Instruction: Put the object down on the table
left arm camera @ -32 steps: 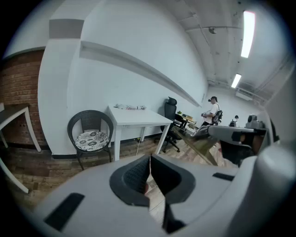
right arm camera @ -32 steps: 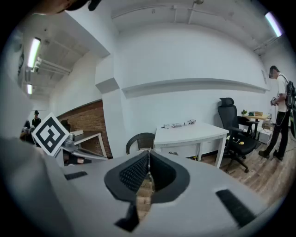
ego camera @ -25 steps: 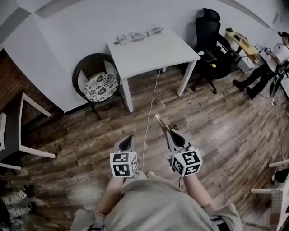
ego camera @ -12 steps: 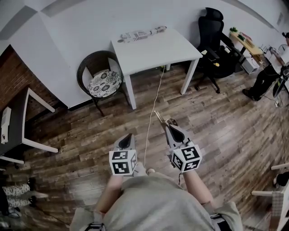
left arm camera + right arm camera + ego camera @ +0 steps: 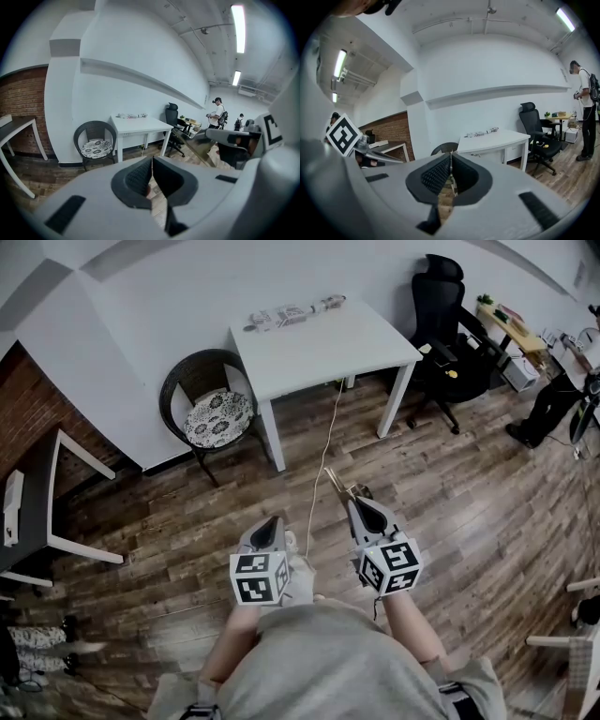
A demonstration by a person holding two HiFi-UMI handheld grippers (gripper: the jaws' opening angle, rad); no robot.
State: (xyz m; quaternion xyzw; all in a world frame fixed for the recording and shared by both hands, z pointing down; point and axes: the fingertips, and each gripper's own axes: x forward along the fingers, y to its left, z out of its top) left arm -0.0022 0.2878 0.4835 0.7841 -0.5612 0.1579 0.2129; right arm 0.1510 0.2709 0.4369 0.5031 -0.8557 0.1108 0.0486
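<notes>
Showing the task unfinished: the right hand-held gripper (image 5: 353, 504) is clenched on a thin, tan, stick-like object (image 5: 335, 484), which juts from its jaws toward 11 o'clock. At 12 o'clock, well apart, stands the white rectangular bench (image 5: 319, 343); the approach and release are apparently left. Beside it, the left hand-held gripper (image 5: 271, 524) is closed and empty.
</notes>
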